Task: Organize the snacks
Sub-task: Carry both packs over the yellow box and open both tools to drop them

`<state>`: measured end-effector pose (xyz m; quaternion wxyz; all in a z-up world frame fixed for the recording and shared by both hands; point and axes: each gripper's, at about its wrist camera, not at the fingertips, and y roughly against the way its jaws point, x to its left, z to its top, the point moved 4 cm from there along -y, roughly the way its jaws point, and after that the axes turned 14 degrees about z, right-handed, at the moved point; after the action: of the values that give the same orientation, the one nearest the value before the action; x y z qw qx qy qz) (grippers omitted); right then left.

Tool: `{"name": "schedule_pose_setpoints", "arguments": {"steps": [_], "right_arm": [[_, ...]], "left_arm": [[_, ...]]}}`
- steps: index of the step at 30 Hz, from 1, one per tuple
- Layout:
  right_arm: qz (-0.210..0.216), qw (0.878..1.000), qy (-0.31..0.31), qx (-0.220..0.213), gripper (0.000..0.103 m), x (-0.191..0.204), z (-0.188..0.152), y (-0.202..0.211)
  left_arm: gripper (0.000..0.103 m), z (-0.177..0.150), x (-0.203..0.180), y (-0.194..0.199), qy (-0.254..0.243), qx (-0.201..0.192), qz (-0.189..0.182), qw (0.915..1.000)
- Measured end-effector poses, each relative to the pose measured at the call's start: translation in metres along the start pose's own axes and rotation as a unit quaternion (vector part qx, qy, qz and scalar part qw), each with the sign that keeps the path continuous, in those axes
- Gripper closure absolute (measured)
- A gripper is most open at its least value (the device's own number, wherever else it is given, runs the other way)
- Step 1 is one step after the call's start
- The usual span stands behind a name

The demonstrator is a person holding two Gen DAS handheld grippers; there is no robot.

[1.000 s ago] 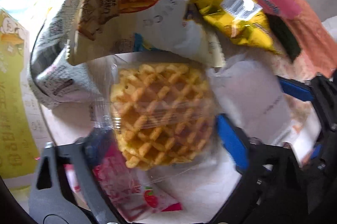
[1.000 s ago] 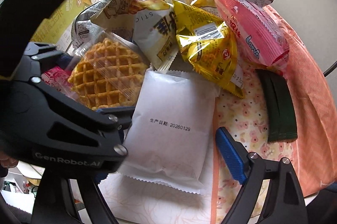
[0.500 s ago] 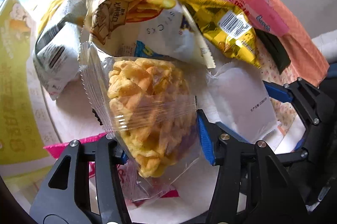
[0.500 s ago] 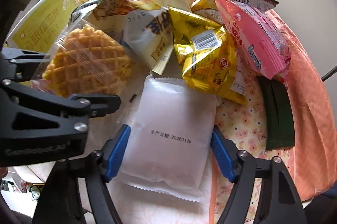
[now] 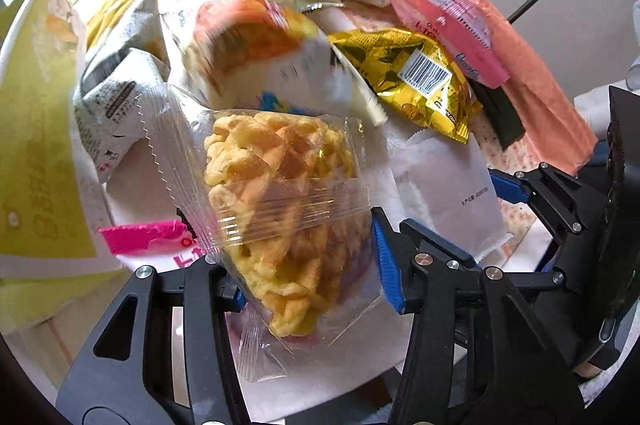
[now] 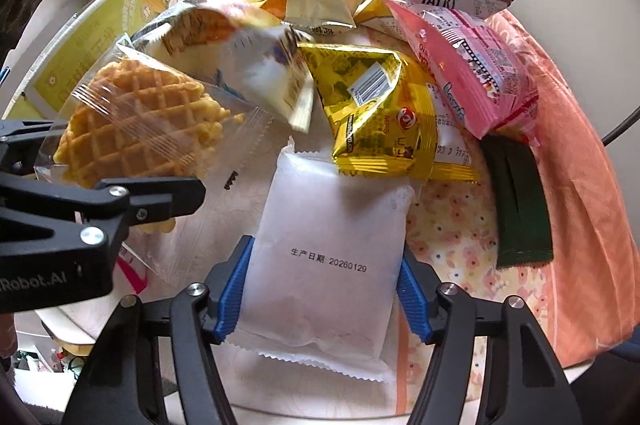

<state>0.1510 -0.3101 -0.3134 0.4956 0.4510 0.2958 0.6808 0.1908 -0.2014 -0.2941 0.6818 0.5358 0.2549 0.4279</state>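
My left gripper [image 5: 308, 265] is shut on a clear-wrapped waffle [image 5: 284, 209] and holds it lifted above the table; the waffle [image 6: 136, 129] also shows at left in the right wrist view. My right gripper [image 6: 322, 289] has its blue pads on both sides of a flat white packet [image 6: 326, 249] that lies on the table. I cannot tell if it grips it. The white packet [image 5: 444, 185] shows right of the waffle in the left wrist view.
A heap of snack bags lies behind: a yellow bag [image 6: 380, 117], a pink bag [image 6: 468, 65], a white-and-orange sticks bag [image 6: 248, 57], a dark green packet [image 6: 520, 205]. A pink-edged packet [image 5: 148, 241] lies under the waffle. A yellow-green box [image 5: 36, 161] stands left. Orange cloth [image 6: 588, 165] covers the right.
My left gripper has lifted the waffle off the table and pulled it back. My right gripper has moved forward and its pads now flank the white packet. The sticks bag has shifted.
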Motion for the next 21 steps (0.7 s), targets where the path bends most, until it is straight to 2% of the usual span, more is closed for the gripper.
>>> {"name": "schedule_pose_setpoints", "arguments": {"steps": [6,12,21], "right_arm": [[0.004,1.000,0.013,-0.019,0.042,0.003,0.005,0.026],[0.003,0.998,0.038,-0.041,0.042,0.031,0.010,0.046],[-0.003,0.993,0.080,-0.084,0.042,0.066,0.040,0.077]], "left_arm": [[0.057,-0.013,0.013,0.027,0.021,-0.026,-0.005,0.9994],[0.057,-0.018,0.023,0.068,0.049,-0.060,-0.004,0.9970],[0.057,-0.023,0.063,0.121,0.097,-0.116,0.004,0.9884]]}}
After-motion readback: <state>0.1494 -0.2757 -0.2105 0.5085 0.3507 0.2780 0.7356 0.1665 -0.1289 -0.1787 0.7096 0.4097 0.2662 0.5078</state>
